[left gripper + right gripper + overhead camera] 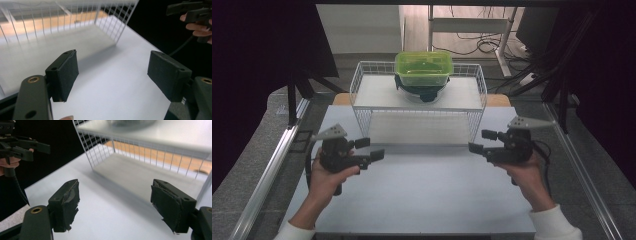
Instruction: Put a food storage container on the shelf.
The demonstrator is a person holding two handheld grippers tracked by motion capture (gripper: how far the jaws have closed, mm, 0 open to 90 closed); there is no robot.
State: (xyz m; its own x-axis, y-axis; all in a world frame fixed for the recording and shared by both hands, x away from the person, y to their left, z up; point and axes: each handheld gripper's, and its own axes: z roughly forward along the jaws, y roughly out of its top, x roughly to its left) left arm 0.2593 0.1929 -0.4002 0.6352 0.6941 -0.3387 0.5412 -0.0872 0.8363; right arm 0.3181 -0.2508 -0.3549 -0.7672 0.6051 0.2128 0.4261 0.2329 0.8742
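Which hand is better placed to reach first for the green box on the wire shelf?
Neither clearly, perhaps slightly the right. The green box sits centred on top of the wire shelf. The left gripper and right gripper hang open and empty at either side, the right a little nearer the shelf.

Left tongs [371, 149] are held in the person's left hand [328, 176], level, jaws pointing inward toward the centre; jaws stand wide apart with nothing between them, and the left gripper view shows both pads [65, 75] bare. Right tongs [483, 141] are held in the right hand [526, 171], likewise level and pointing inward, facing the left pair with a broad gap between the two; jaws wide apart and bare, pads [65, 204] worn and frayed at the edges. Both forearms enter from below, white sleeves [556, 224] at the wrists. A cable [544, 150] trails from the right tongs.
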